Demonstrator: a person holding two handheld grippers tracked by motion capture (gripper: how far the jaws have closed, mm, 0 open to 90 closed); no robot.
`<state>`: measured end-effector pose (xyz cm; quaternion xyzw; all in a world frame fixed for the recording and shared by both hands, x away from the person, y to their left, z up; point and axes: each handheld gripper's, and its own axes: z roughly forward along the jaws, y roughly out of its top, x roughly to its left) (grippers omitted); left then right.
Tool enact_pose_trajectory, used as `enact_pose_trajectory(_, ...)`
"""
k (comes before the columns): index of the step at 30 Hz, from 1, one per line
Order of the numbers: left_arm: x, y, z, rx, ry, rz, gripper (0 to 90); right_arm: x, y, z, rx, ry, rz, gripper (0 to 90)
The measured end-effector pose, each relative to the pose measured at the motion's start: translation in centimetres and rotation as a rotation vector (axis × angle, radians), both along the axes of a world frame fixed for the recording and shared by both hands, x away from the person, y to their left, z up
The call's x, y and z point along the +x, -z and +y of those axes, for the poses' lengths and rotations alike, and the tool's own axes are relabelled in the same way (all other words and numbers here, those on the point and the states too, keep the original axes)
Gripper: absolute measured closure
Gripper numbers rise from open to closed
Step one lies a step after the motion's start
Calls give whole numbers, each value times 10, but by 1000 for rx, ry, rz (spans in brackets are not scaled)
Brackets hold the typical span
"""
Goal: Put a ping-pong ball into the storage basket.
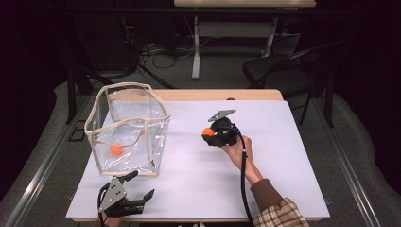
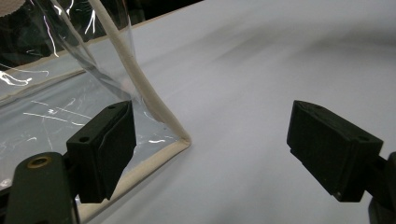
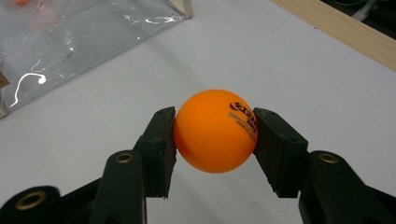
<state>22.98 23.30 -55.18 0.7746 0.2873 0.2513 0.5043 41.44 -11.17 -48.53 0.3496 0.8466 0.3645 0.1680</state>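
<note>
Left gripper (image 1: pixel 142 185) lies at the near edge of the white table covering (image 1: pixel 265 156), jaws spread wide and grasping nothing; in the left gripper view the cream-trimmed bottom corner of the clear plastic open-topped bag (image 2: pixel 180 140) sits between the fingers, nearer the left one (image 2: pixel 105 149), not touching either.

Right gripper (image 3: pixel 215 135) is clamped on a glossy orange table-tennis ball with black print (image 3: pixel 212 130), one pad on each side; in the high view ball (image 1: pixel 208 131) and right gripper (image 1: pixel 209 133) are seen above the covering near the table's middle, well apart from the bag.

A second orange ball (image 1: pixel 116 149) rests inside the bag (image 1: pixel 127 127), on its floor.

Beyond: a bare wooden table edge (image 1: pixel 213 94), grey floor with cables (image 1: pixel 161 56), a black chair (image 1: pixel 279 71), and another table's white legs (image 1: pixel 196 47).
</note>
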Motion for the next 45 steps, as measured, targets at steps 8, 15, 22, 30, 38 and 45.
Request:
enact_pose_trajectory(8, 0, 0, 0, 1, 1, 1, 158, -1, -4, 4, 1, -7, -7, 507)
enact_pose_trajectory(15, 0, 0, 0, 0, 0, 2, 158, -1, -6, 8, 4, -15, -16, 507)
enact_pose_trajectory(22, 0, 0, 0, 0, 0, 3, 158, -2, -11, 14, 10, -36, -16, 507)
enact_pose_trajectory(30, 0, 0, 0, 1, -2, 1, 158, -1, -20, 22, 10, -52, -28, 508)
enact_pose_trajectory(38, 0, 0, 0, 1, 0, 1, 158, 0, -27, 28, 17, -66, -31, 508)
enact_pose_trajectory(45, 0, 0, 0, 0, 1, 0, 158, 1, -35, 34, 14, -79, -39, 508)
